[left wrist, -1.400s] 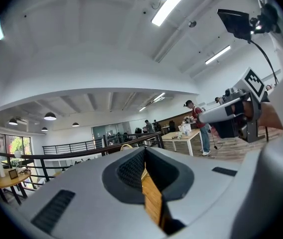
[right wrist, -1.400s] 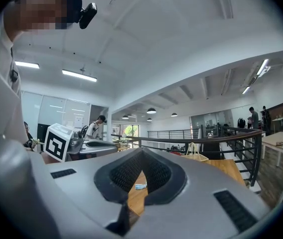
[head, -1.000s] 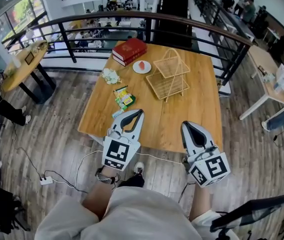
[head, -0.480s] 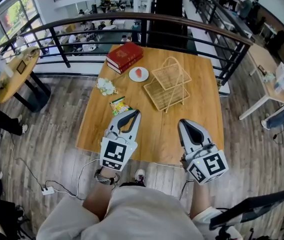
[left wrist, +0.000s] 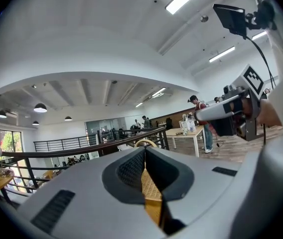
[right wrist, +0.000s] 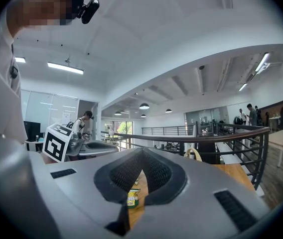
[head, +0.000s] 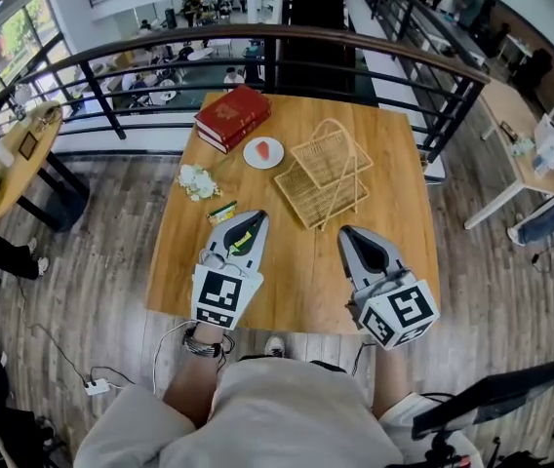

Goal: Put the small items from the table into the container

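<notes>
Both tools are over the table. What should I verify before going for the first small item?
1. The left tool is empty: ok, its jaws are together with nothing between them.
2. The right tool is empty: ok, its jaws are together and hold nothing.
3. Jaws open for a pick: not ok, both are shut.
4. The snack packet is located: ok, it lies flat on the table beside the left tool's tip.
5. The wire basket is ready: ok, it stands upright and looks empty.
6. The left tool is clear of the snack packet: cannot tell, the two overlap in the head view.
</notes>
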Demonstrator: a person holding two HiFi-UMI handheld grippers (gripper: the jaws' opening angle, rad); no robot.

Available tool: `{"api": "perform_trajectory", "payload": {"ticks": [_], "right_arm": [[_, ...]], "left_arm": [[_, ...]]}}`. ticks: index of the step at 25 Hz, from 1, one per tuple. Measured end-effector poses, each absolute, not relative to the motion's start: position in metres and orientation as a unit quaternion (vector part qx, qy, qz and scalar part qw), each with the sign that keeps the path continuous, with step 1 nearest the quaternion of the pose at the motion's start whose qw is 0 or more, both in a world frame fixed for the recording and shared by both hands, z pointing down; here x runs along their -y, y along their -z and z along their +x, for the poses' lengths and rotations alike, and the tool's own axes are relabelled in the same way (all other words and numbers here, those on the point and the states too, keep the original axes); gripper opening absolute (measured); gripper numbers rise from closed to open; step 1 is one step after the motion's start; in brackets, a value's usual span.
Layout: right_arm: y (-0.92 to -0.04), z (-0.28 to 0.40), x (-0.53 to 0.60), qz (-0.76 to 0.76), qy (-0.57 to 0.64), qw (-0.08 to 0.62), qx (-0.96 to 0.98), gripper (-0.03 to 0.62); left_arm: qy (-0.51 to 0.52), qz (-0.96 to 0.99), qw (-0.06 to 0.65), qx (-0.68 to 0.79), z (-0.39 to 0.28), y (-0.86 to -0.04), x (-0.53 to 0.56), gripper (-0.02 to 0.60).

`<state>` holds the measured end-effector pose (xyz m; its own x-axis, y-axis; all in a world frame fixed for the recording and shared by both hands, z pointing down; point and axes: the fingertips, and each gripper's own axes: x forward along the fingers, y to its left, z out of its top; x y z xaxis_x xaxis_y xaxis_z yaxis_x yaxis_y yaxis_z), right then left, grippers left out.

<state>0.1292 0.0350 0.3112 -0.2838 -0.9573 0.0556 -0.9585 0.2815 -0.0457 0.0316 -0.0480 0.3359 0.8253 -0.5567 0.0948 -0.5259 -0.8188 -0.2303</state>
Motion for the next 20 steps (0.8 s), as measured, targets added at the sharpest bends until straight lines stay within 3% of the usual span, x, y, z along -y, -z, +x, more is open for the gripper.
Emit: {"api": "perform_trajectory", "payload": {"ticks": [20], "right_arm": [[-0.351,0.103,0.028,0.476,-0.066,0.056,0.875,0.015]], "left_arm": [[0.137,-0.902,0.067,-0.405,-0.019,-0.375,0.085,0.008]]}}
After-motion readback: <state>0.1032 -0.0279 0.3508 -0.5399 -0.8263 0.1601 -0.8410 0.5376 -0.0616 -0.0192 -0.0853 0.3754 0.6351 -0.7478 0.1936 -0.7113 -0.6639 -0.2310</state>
